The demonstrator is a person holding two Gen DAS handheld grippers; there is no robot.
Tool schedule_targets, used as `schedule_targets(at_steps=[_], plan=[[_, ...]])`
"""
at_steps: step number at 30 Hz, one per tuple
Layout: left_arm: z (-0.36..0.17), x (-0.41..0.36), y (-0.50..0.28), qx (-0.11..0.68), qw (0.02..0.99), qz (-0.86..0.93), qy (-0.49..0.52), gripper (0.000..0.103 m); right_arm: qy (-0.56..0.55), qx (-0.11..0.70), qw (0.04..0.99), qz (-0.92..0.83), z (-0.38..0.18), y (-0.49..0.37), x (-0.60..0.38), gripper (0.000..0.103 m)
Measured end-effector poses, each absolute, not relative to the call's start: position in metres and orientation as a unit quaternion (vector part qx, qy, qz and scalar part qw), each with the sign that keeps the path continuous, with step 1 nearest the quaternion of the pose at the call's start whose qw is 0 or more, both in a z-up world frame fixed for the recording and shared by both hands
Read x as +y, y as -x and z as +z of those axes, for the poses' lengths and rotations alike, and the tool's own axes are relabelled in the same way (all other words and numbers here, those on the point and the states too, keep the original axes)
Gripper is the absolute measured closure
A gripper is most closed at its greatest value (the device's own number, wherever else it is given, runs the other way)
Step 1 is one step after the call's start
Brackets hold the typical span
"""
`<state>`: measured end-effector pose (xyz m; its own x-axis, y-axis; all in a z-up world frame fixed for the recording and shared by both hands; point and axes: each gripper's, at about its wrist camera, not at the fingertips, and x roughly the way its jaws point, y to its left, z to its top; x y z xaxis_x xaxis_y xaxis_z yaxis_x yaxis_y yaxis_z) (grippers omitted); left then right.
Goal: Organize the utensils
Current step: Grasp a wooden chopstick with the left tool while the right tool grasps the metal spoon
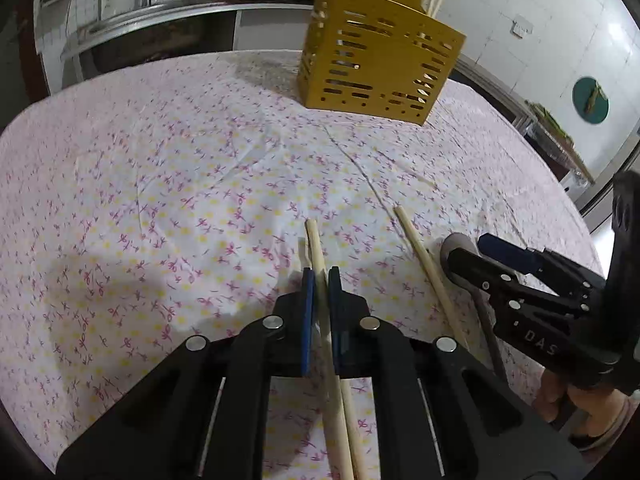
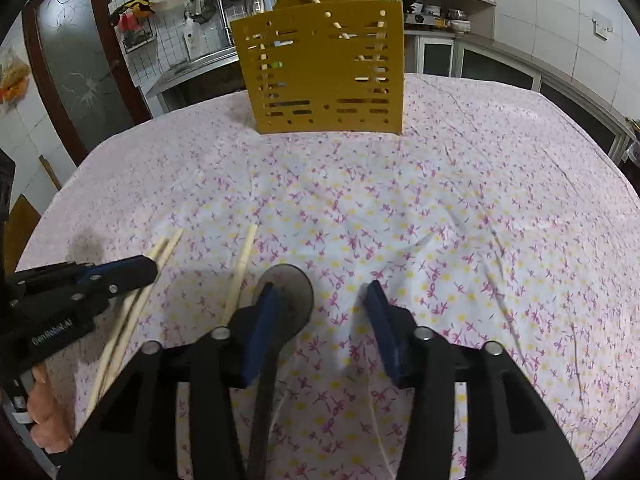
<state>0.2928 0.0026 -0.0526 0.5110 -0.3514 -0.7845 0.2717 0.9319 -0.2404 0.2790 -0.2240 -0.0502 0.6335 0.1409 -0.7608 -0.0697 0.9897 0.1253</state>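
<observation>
Left wrist view: your left gripper (image 1: 320, 276) is clenched on a chopstick pair (image 1: 316, 248) lying on the surface (image 1: 160, 200), so the pick-up is in hand. Next you lift and carry them to the yellow holder (image 1: 372, 60), standing well apart at the far edge; the cloth between is bare.

Right wrist view: your right gripper (image 2: 320, 300) is released, its jaws straddling the spoon (image 2: 286, 292) without pressing it. A single chopstick (image 2: 242, 268) lies just beside, so close squarely on the handle.

The right tool (image 1: 472, 250) reads "DAS"; the left tool (image 2: 152, 266) perhaps "GenRobot.AI".
</observation>
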Motion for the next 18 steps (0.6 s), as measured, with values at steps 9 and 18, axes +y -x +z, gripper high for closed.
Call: schedule_targets(at_steps=[9, 18], plan=[[-0.050, 0.007, -0.296, 0.454, 0.874, -0.168, 0.045, 0.099, -0.047, 0.422, 0.903, 0.068, -0.049, -0.281, -0.225, 0.095], [-0.048, 0.016, -0.297, 0.452, 0.875, -0.162, 0.060, 0.099, -0.062, 0.408, 0.907, 0.079, -0.041, -0.279, -0.238, 0.100]])
